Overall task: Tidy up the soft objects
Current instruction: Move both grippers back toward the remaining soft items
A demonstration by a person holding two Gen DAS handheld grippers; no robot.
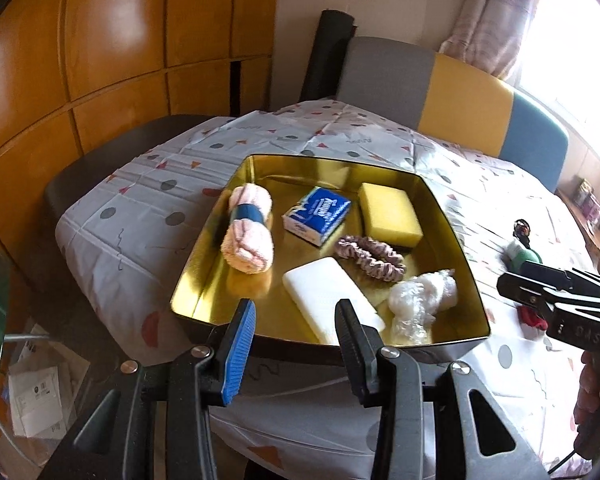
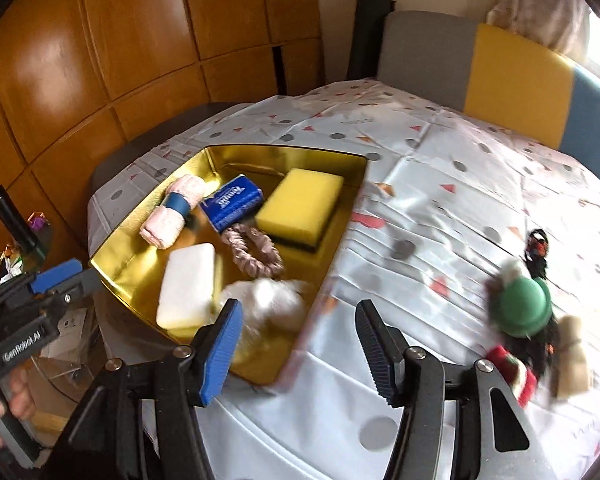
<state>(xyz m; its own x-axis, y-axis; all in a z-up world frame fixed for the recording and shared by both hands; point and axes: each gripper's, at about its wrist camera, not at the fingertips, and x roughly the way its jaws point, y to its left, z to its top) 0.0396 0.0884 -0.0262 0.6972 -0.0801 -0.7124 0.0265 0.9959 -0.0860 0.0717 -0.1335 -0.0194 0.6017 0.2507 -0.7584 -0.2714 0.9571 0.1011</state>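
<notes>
1. The gold tray sits on the counter over a patterned cloth, and 6 soft things already lie inside it: a rolled pink towel with a blue band at the left wall; a blue tissue pack beside it; a yellow sponge toward the far right; a pink scrunchie just in front of the sponge; a white foam block at the near edge; a crinkled clear plastic bundle in the near right corner.

2. Judging by this, most of the sorting looks done; what remains is a small plush doll with a green hat, lying on the cloth well apart from the tray on the right side; a tan piece and a dark trinket lie beside it, too blurred to identify.

3. The left hand-held gripper hovers over the near rim of the tray; its jaws stand partly apart with nothing between them and touch nothing.

4. The right hand-held gripper stands wider apart and empty, above the tray's right wall and the bare cloth; the plastic bundle lies just beyond its blue pad, apparently free of it; the view is smeared, so contact cannot be ruled out.

5. The likely next step is for the right hand-held gripper to go to the doll.
</notes>
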